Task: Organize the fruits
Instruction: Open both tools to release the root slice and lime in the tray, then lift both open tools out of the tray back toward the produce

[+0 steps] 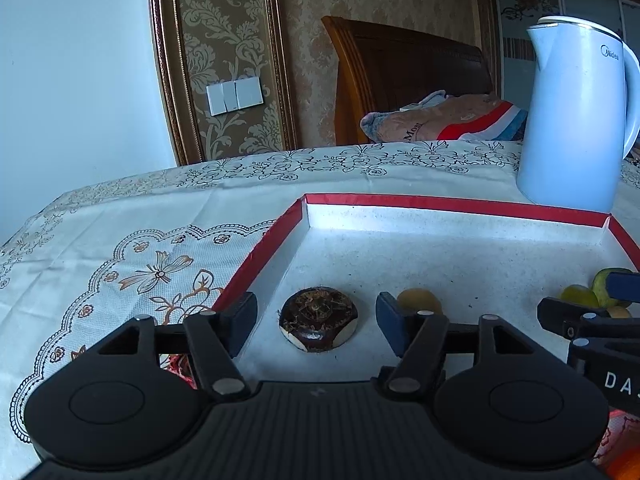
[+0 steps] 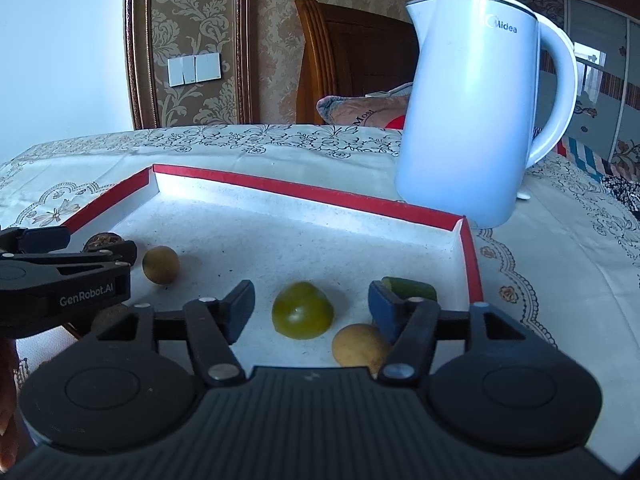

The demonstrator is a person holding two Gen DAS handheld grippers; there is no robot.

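Observation:
A shallow tray with a red rim [image 1: 452, 202] [image 2: 304, 191] and a white floor holds the fruits. My left gripper [image 1: 316, 322] is open around a dark brown flattened fruit [image 1: 318, 318] lying on the tray floor, its pads clear of it on both sides. A small tan round fruit [image 1: 420, 300] [image 2: 161, 265] lies just right of it. My right gripper [image 2: 312, 306] is open around a green fruit piece [image 2: 303, 310], not touching it. A yellowish round fruit [image 2: 358, 346] sits by its right finger, and a green piece [image 2: 410, 287] lies behind that finger.
A pale blue electric kettle [image 2: 476, 120] [image 1: 576, 120] stands behind the tray's far right corner on the patterned tablecloth [image 1: 120, 248]. A bed headboard and pillow lie beyond the table. The table's left edge is close to the tray.

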